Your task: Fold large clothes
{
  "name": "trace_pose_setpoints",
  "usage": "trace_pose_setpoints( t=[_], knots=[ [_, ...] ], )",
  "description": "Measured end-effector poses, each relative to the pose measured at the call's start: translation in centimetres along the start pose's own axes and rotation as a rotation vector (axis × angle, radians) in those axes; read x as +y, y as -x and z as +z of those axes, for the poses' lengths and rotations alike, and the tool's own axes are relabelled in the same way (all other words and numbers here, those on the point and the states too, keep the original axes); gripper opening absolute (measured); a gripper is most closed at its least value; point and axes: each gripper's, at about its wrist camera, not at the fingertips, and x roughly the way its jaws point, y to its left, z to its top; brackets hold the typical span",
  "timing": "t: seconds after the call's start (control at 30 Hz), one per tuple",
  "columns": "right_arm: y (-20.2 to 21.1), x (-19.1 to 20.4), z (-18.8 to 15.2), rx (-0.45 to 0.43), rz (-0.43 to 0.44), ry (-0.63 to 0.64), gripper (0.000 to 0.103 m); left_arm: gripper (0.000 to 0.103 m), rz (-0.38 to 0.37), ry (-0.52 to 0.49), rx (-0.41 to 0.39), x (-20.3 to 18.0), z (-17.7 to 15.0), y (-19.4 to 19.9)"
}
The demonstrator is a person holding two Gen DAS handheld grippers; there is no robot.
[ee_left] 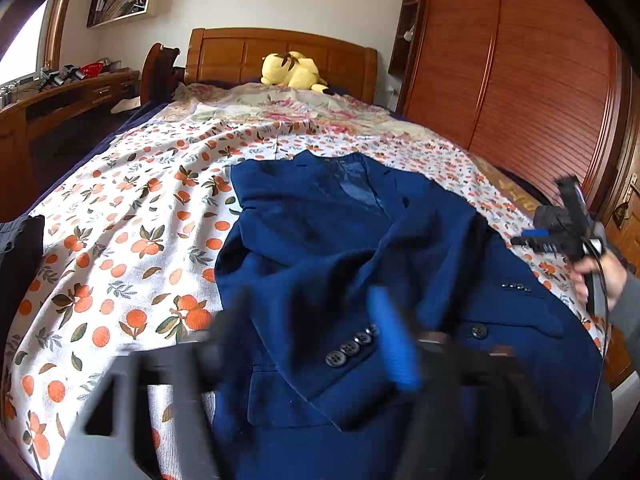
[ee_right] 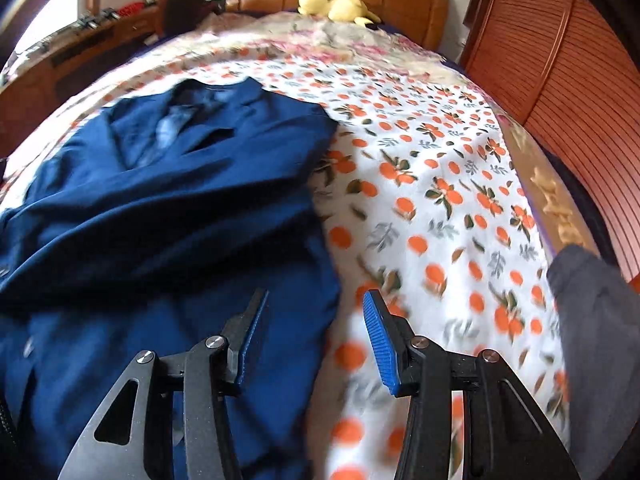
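Note:
A navy blue suit jacket (ee_left: pixel 360 264) lies face up on the bed, collar toward the headboard, with both sleeves folded across its front. It fills the left half of the right wrist view (ee_right: pixel 168 200). My left gripper (ee_left: pixel 312 312) is open and blurred, hovering over the jacket's lower front near the sleeve cuff buttons (ee_left: pixel 352 346). My right gripper (ee_right: pixel 316 312) is open and empty above the jacket's right edge. It also shows in the left wrist view (ee_left: pixel 568 216), held in a hand at the right side of the bed.
An orange-print sheet (ee_left: pixel 132 216) covers the bed. A yellow plush toy (ee_left: pixel 294 72) lies at the wooden headboard (ee_left: pixel 240 52). A wooden wardrobe (ee_left: pixel 520 80) stands to the right, a desk (ee_left: pixel 60 96) to the left. Dark grey cloth (ee_right: pixel 592 312) lies at the bed's right edge.

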Motion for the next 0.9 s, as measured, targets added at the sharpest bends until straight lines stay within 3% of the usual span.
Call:
trace_pose_setpoints(
  t=[0.43,0.9],
  knots=[
    [9.0,1.5,-10.4,-0.058,0.082,0.014,0.049,0.085,0.081,-0.017,-0.049,-1.2,-1.4,3.6],
    [16.5,1.8,-16.5,-0.135,0.101,0.004,0.05,0.085,0.155,-0.034,-0.004,-3.5,-4.3,9.2]
  ],
)
